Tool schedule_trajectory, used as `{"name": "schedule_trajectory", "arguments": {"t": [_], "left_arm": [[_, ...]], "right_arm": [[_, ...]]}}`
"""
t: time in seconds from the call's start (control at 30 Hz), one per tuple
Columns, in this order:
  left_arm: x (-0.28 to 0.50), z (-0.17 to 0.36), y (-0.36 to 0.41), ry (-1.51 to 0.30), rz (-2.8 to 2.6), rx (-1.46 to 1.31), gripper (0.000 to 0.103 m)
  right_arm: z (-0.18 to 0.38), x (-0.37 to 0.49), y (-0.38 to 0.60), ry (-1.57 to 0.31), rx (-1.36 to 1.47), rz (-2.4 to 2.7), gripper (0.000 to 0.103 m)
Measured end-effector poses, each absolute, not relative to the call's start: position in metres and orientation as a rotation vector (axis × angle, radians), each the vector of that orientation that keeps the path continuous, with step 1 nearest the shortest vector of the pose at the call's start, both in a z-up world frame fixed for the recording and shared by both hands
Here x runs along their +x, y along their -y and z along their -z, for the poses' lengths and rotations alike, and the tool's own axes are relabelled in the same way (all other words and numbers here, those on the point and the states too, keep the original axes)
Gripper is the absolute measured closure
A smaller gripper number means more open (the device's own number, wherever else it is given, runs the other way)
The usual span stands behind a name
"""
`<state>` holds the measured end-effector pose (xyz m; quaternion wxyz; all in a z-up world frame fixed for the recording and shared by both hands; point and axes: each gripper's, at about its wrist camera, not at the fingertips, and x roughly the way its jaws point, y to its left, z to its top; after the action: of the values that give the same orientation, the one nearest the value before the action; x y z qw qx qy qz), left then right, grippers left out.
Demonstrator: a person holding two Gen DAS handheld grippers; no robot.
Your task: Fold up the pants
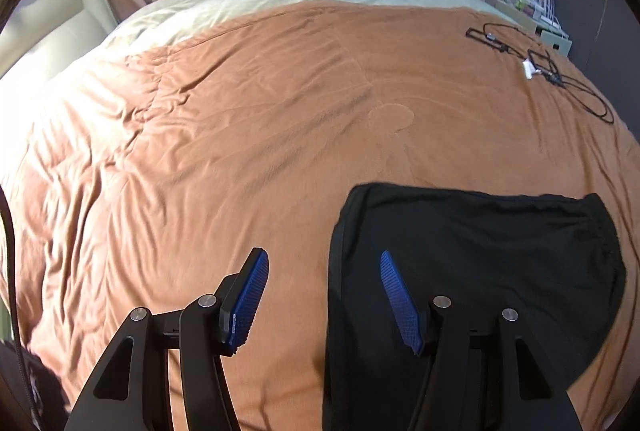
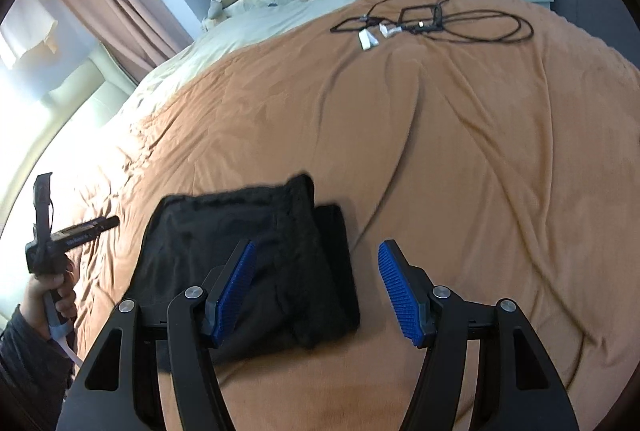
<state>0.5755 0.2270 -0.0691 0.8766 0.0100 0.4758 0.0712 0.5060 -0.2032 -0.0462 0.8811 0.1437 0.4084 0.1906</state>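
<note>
- The pants (image 2: pixel 248 263) lie on the bed's orange blanket (image 2: pixel 460 171) as a compact black rectangle, layers stacked, so we judge the folding essentially done.
- Our left tool (image 1: pixel 320 295) hangs above the pants' left edge, jaws wide, gripping nothing.
- Our right tool (image 2: pixel 316 287) hangs above the pants' right edge, equally wide and empty.
- Beyond the pants, black cables (image 2: pixel 440 19) lie well apart; perhaps only tidying remains.

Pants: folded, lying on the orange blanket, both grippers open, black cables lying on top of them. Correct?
No. The black cables lie apart from the pants, farther up the orange blanket, as the right wrist view shows. The left gripper and right gripper are open.
</note>
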Motion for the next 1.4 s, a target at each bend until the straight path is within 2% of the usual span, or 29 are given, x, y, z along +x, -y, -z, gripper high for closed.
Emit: {"name": "schedule_trajectory", "arguments": {"t": [0.37,0.97,1.17,1.27,1.4], "left_arm": [[0.501,0.052,-0.216,-0.972,-0.172,-0.063,0.042],[0.396,0.08,-0.22,-0.984,-0.246,-0.316,0.042],[0.373,0.099,-0.213,-1.02,-0.217,-0.288,0.042],[0.368,0.11,-0.211,-1.033,-0.2,-0.302,0.046],[0.368,0.125,-0.211,-1.043,-0.15,-0.35,0.047]], "right_arm": [[0.073,0.489,0.228,-0.926,0.451,-0.436,0.041],[0.125,0.508,0.246,-0.976,0.688,-0.535,0.041],[0.13,0.502,0.245,-0.979,0.694,-0.531,0.05],[0.127,0.5,0.241,-0.98,0.677,-0.539,0.051],[0.126,0.496,0.233,-0.984,0.667,-0.538,0.051]]}}
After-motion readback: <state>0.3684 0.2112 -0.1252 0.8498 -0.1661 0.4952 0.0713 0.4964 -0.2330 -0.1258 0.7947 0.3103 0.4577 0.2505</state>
